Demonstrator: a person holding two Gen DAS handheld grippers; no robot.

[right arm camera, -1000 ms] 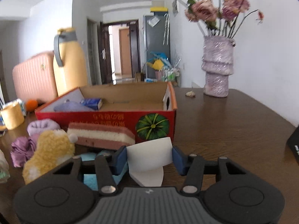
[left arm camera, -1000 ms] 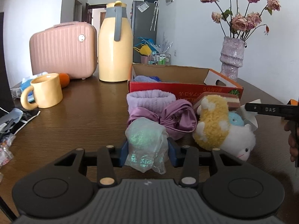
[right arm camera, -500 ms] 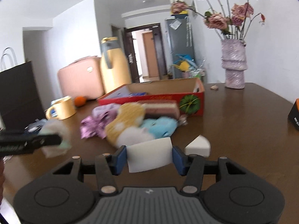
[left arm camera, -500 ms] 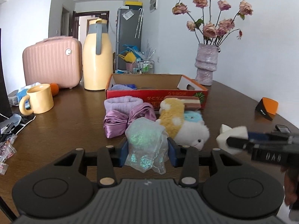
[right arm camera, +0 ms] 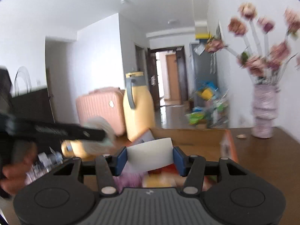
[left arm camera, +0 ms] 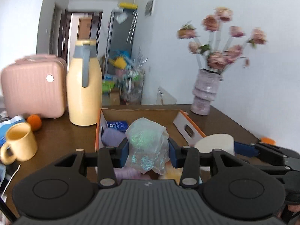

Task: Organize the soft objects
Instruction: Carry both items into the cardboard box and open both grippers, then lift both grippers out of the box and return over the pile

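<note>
My left gripper is shut on a clear bag of iridescent green stuff and holds it over the near edge of the open cardboard box. My right gripper is shut on a white sponge wedge, also raised near the box. The sponge also shows in the left wrist view, to the right of the bag. A lilac soft item and a blue pack lie in the box. Purple and yellow soft things are blurred below the grippers.
A yellow jug, pink case, yellow mug and an orange stand left of the box. A vase of flowers stands at the back right. The left gripper crosses the right wrist view.
Both grippers have risen and moved forward toward the box, still holding their objects. The soft toys on the table have dropped out of sight beneath them.
</note>
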